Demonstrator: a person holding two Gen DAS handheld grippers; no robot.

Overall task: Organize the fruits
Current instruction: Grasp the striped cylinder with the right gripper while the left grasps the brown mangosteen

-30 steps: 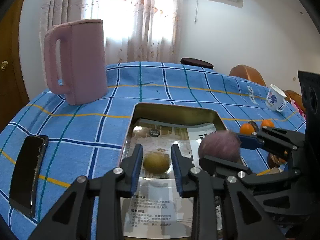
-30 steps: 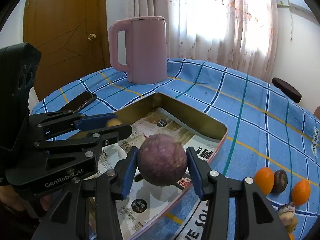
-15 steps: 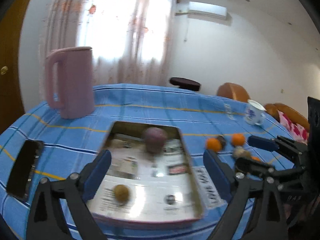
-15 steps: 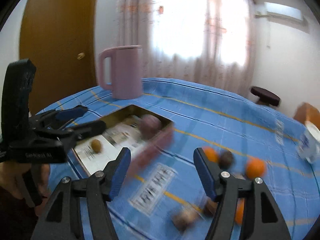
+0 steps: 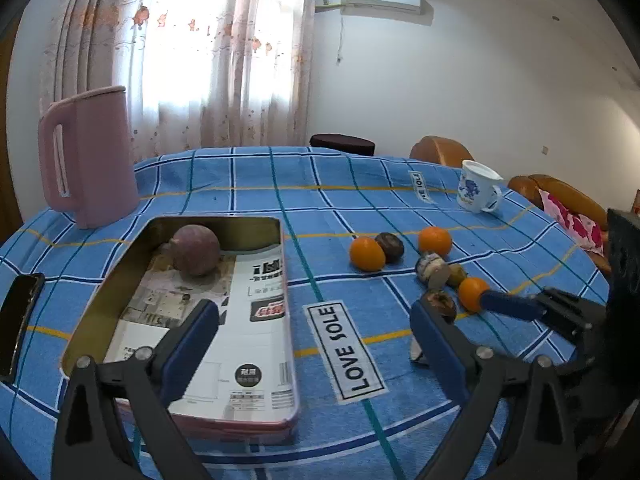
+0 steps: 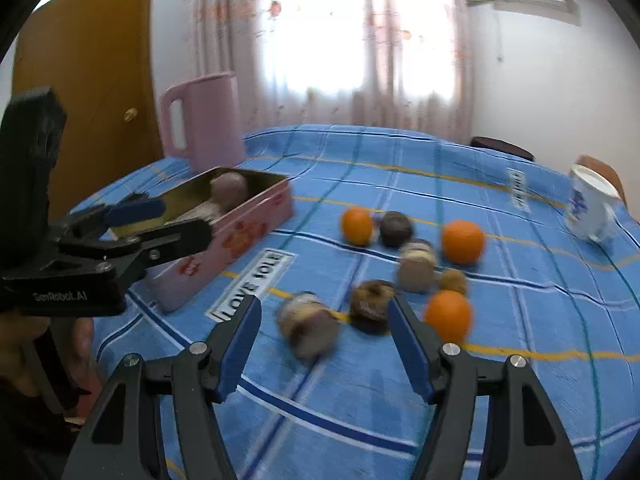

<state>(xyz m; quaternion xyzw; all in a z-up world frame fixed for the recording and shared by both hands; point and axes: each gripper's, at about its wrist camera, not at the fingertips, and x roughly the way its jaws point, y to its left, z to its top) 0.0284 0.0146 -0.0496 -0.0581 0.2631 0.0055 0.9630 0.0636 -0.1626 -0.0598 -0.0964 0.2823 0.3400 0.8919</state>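
Observation:
A pink metal tin (image 5: 286, 312) lined with printed paper holds a round purple fruit (image 5: 196, 250) at its far end; the tin also shows in the right wrist view (image 6: 240, 236). Loose fruits lie on the blue checked cloth to the right: three oranges (image 5: 367, 254) (image 5: 435, 241) (image 5: 471, 294), a dark brown fruit (image 5: 390, 245) and several mottled brown ones (image 6: 308, 326) (image 6: 372, 306). My left gripper (image 5: 314, 338) is open and empty, above the tin's right front edge. My right gripper (image 6: 326, 342) is open and empty, just in front of the mottled fruits.
A pink kettle (image 5: 86, 156) stands at the back left. A white mug (image 5: 476, 192) with a blue print stands at the back right. A black phone (image 5: 18, 316) lies at the left table edge. Chairs stand beyond the table.
Both grippers opened, let go of their fruits in the tin and pulled back. The right gripper swung right to the loose fruits. The small yellow-green fruit is now hidden from view.

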